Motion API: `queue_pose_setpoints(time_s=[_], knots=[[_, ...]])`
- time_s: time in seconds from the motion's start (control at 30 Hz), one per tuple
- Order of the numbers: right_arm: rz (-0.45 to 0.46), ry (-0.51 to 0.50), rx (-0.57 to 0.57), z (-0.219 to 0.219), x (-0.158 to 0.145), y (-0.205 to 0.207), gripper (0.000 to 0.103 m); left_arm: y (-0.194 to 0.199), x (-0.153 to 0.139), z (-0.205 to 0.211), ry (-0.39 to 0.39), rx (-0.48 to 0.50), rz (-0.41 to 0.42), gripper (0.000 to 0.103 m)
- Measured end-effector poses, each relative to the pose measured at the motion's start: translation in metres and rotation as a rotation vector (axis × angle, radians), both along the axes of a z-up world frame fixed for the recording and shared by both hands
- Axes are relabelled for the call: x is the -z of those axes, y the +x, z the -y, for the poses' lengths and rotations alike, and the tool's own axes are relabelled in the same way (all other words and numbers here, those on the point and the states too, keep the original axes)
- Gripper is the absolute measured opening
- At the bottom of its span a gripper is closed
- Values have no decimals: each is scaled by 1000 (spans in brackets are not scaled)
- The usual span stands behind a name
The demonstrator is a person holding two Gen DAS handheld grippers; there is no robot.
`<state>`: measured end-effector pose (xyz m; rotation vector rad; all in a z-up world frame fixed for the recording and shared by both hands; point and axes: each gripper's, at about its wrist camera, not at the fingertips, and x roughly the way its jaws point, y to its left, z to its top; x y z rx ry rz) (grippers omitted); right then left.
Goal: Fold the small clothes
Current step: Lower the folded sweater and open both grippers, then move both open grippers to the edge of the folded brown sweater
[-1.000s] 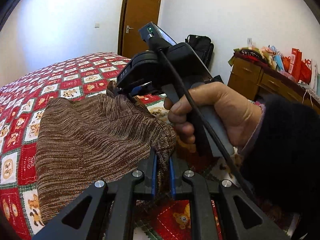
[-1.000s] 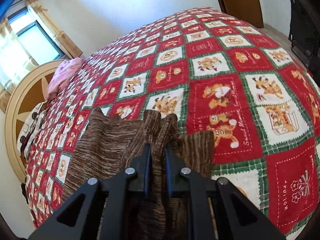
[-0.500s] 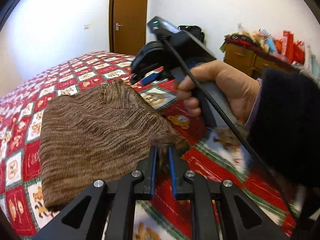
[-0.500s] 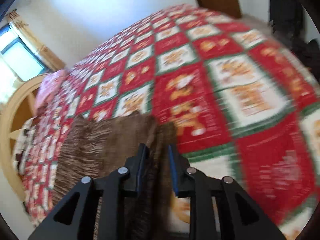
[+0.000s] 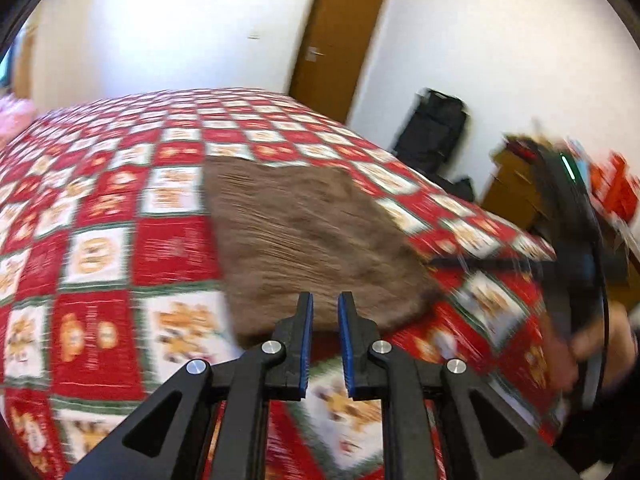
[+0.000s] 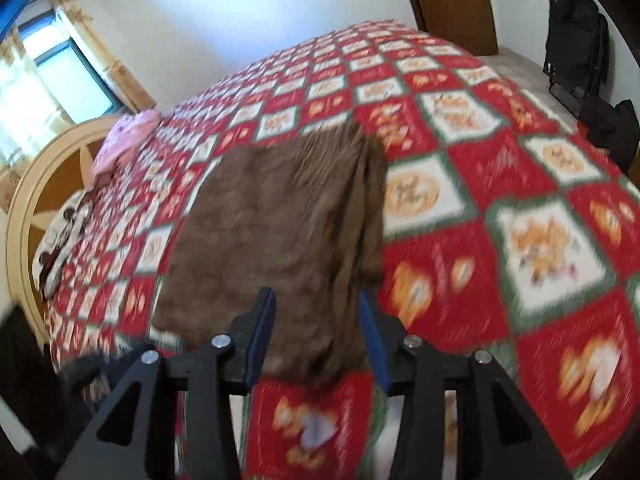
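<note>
A brown knitted garment [image 5: 304,236] lies folded flat on the red, white and green patchwork bedspread [image 5: 100,240]; it also shows in the right wrist view [image 6: 272,224]. My left gripper [image 5: 324,304] hovers at its near edge, jaws a narrow gap apart and empty. My right gripper [image 6: 316,300] is wide open above the garment's near edge, holding nothing. The right gripper's body shows blurred at the right of the left wrist view [image 5: 576,264]. Both views are motion-blurred.
A brown door [image 5: 336,36], a black bag [image 5: 432,132] and a cluttered wooden dresser [image 5: 520,184] stand past the bed. A pink cloth [image 6: 128,140] and a cream headboard [image 6: 36,184] are at the bed's head, below a window [image 6: 60,76].
Both grippers have let go of the brown garment and pulled back from it. The right gripper opened wide. The garment now lies flat on the bed.
</note>
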<state>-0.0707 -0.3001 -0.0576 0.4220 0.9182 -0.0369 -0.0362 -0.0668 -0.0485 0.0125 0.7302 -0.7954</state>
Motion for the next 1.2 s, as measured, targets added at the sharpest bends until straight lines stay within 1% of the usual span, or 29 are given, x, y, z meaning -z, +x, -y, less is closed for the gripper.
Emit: queue_pose_setpoints(time_s=[0.07, 0.17, 0.23, 0.27, 0.33, 0.37, 0.4, 0.43, 0.47, 0.53, 0.57, 0.6, 0.63, 0.67, 0.7, 0.77, 0.8, 0.87, 0.9, 0.97, 1.03, 1.07, 1.13, 1.2], knots=[[-37, -47, -3, -9, 8, 2, 48, 16, -1, -7, -2, -61, -25, 13], [-99, -113, 5, -16, 23, 9, 48, 31, 2, -8, -9, -90, -45, 13], [-105, -153, 8, -16, 26, 11, 34, 40, 4, 0, 21, -95, -47, 13], [-111, -169, -11, -16, 26, 14, 22, 40, 4, 5, 40, -98, -43, 13], [-118, -182, -40, -14, 23, 14, 17, 42, 7, 13, 61, -85, -33, 13], [-123, -217, -42, -12, 22, 13, 15, 43, 11, 18, 73, -82, -28, 13], [-126, -240, -36, -11, 22, 12, 15, 45, 15, 19, 84, -88, -32, 13], [-130, -233, -27, -6, 23, 12, 15, 45, 21, 18, 105, -100, -46, 13], [-133, -197, -18, -1, 26, 12, 15, 46, 33, 19, 141, -123, -74, 13], [-130, -164, -13, 2, 28, 9, 15, 45, 49, 15, 177, -160, -115, 13], [-124, -149, -10, 2, 27, 4, 16, 41, 53, 12, 168, -175, -103, 13], [-124, -123, -7, 3, 24, 1, 20, 38, 54, 8, 168, -181, -80, 13], [-125, -109, 1, 6, 22, 0, 23, 37, 54, 7, 193, -180, -76, 13], [-112, -88, 11, 8, 15, -4, 27, 38, 53, 5, 201, -175, -76, 13], [-91, -87, 24, 10, 9, -5, 27, 38, 50, 1, 202, -174, -76, 13], [-19, -132, 53, 13, -14, -9, 28, 41, 42, -4, 190, -181, -80, 13], [12, -151, 55, 13, -24, -7, 29, 43, 35, -6, 170, -184, -79, 13], [63, -177, 35, 11, -40, 6, 29, 46, 17, -5, 135, -189, -34, 13], [68, -179, 20, 9, -42, 15, 29, 48, 8, -1, 130, -185, 3, 13], [70, -192, -5, 2, -41, 38, 29, 50, -6, 11, 118, -164, 61, 13], [63, -188, -33, -4, -31, 60, 28, 59, -7, 22, 95, -158, 71, 13], [54, -180, -42, -5, -24, 70, 25, 65, -4, 27, 89, -160, 58, 13], [16, -180, -46, -4, -10, 87, 18, 75, 10, 35, 103, -168, 5, 13], [-58, -201, -22, 3, 11, 101, 11, 78, 27, 37, 137, -188, -40, 13]])
